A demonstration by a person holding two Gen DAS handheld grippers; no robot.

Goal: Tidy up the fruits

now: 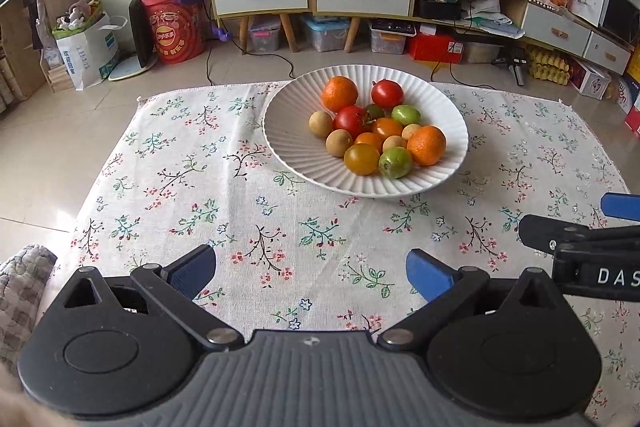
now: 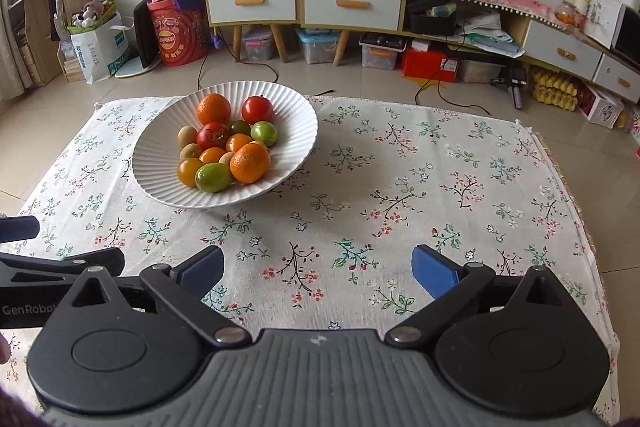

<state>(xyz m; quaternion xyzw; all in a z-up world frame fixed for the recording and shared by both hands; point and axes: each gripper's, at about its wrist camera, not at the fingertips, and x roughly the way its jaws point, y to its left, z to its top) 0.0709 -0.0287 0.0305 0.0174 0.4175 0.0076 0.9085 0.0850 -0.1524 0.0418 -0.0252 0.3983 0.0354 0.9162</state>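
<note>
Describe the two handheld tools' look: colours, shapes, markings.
Both match: the left tool and the right tool each have a ribbed grey body, two round black pivot housings with silver rivets, angular black linkage arms and blue finger pads. White lettering shows on the sides: "DAS" on the right one, "GenRobot" on the left. No cables visible.

The left tongs (image 1: 310, 273) are wide open, with nothing between the two blue fingertips (image 1: 196, 269). The right tongs (image 2: 318, 269) are wide open too, and hold nothing. Both point forward, low over the bench (image 2: 400, 187). They sit side by side, the right tongs just beside the left tongs.
</note>
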